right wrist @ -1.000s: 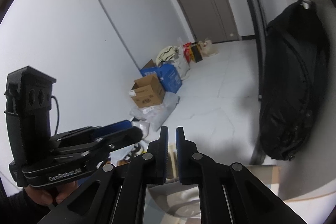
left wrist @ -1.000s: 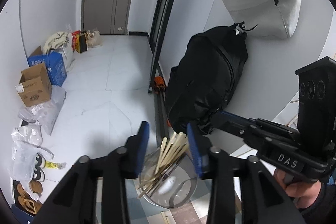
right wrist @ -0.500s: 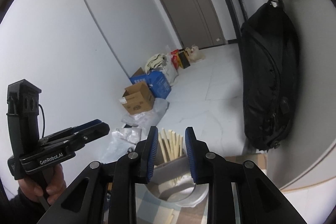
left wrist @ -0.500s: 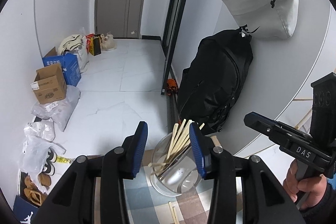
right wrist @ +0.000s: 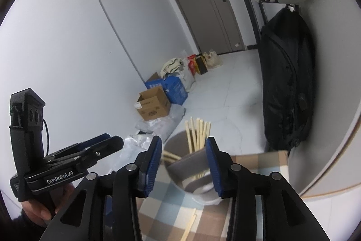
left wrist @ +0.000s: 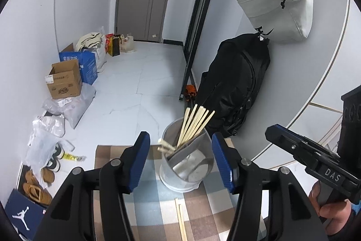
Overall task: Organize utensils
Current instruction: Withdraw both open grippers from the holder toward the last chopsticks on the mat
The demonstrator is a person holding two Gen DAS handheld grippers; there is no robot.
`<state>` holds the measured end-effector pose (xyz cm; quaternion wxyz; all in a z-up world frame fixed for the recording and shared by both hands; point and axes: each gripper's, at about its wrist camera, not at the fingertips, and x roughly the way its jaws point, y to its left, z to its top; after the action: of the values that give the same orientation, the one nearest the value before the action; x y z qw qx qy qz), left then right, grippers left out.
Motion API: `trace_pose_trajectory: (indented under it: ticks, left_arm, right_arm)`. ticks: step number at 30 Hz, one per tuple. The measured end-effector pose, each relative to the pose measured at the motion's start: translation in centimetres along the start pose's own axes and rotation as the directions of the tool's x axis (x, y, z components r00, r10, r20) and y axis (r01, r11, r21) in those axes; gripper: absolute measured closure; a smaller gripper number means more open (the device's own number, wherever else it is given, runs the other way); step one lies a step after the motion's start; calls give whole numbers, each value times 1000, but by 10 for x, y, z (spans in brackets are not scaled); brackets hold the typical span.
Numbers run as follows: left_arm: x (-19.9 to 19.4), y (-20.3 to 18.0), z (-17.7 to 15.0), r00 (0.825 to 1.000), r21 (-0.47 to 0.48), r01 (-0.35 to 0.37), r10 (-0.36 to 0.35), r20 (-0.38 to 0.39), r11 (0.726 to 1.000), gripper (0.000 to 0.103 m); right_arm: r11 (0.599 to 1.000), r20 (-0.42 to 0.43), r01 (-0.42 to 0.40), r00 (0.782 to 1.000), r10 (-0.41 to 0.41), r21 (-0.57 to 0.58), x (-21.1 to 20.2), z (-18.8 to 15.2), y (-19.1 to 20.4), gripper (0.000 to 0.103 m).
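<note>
A shiny metal holder (left wrist: 187,171) (right wrist: 196,182) stands on the checked tablecloth (left wrist: 155,202), with several wooden chopsticks (left wrist: 195,123) (right wrist: 198,131) leaning in it. Two loose chopsticks (left wrist: 180,217) (right wrist: 190,221) lie on the cloth in front of it. My left gripper (left wrist: 180,145) faces the holder with its jaws opening; the blue pads stand clear of the holder's sides. My right gripper (right wrist: 183,148) also points at the holder, jaws opening, nothing pressed between them. Each gripper shows in the other's view: the right gripper (left wrist: 274,131) and the left gripper (right wrist: 112,139).
A black backpack (left wrist: 234,87) leans on the wall behind the table, under a hanging white bag (left wrist: 275,1). Cardboard boxes (left wrist: 65,80), plastic bags and shoes (left wrist: 38,184) line the floor at the left. The cloth's far edge lies just behind the holder.
Both grippers have drawn back from the holder, which now sits farther off. The right jaws, shut a second ago, have parted; the left jaws have widened.
</note>
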<state>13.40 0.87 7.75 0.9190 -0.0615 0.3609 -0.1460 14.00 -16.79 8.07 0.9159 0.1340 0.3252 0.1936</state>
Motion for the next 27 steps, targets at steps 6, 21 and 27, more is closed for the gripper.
trace_pose_trajectory:
  ticks: [6, 21, 27]
  left_arm:
    - [-14, -1, -21, 998, -9, -63, 63, 29, 998, 39]
    - [-27, 17, -71, 983, -36, -154, 157, 98, 987, 23]
    - [-17, 29, -92, 987, -69, -140, 145, 66, 988, 23]
  right_arm:
    - [1000, 9, 13, 1000, -13, 3, -15, -17, 6, 49]
    - [999, -39, 39, 998, -40, -4, -20, -75, 17, 32]
    - [998, -83, 65, 994, -67, -24, -13, -101, 20, 30]
